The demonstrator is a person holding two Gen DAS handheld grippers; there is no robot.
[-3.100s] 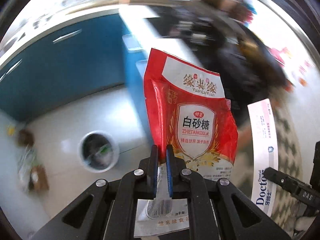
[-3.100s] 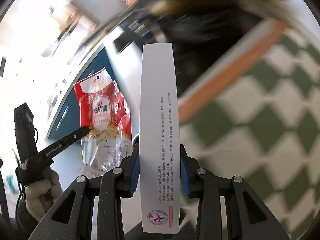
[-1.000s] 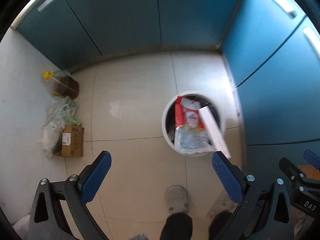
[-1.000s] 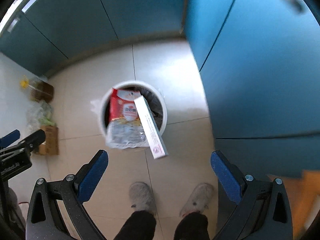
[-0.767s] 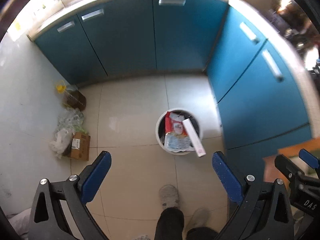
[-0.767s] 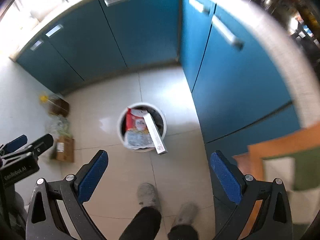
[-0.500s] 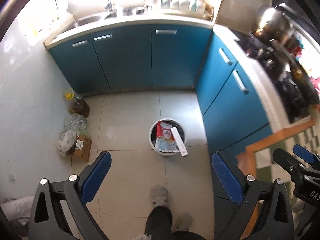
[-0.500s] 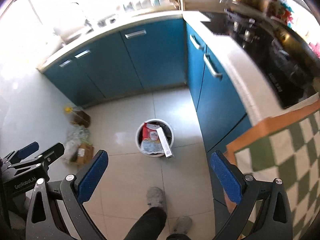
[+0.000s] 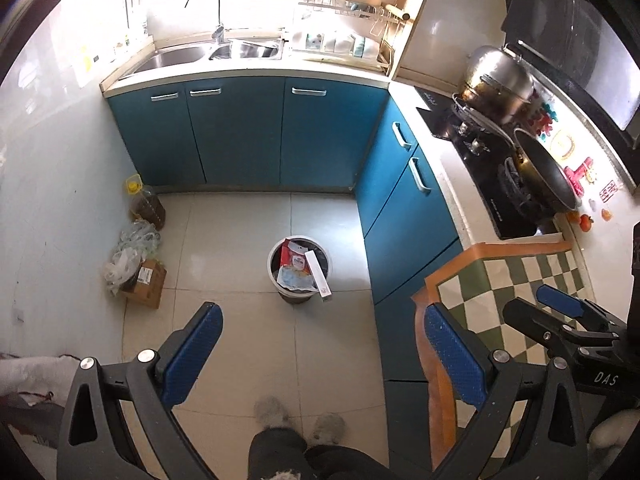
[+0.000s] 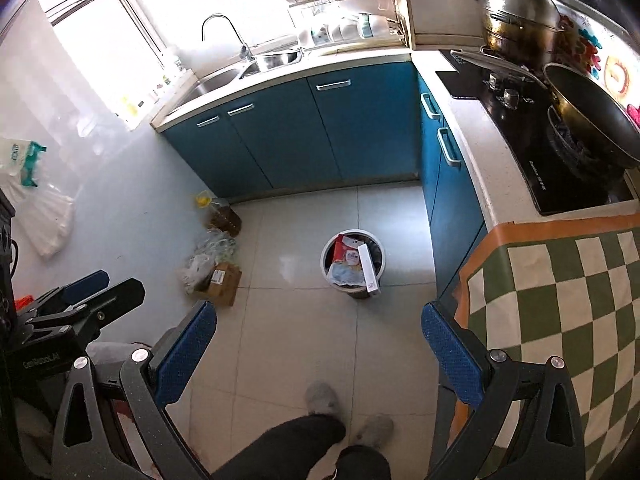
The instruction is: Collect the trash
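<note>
A round white trash bin stands on the tiled floor far below; it also shows in the right wrist view. A red sugar bag and a long white box lie in it, the box sticking out over the rim. The bag and the box also show in the right wrist view. My left gripper is open and empty, high above the floor. My right gripper is open and empty at a similar height.
Blue cabinets line the back and right. A sink and a stove with pans sit on the counter. A green-checked tablecloth is at right. An oil bottle, bags and a cardboard box sit by the left wall. The person's feet are below.
Both grippers let go of the red bag and white box, which now lie in the bin. Both grippers have risen well above the floor, so the bin looks much smaller.
</note>
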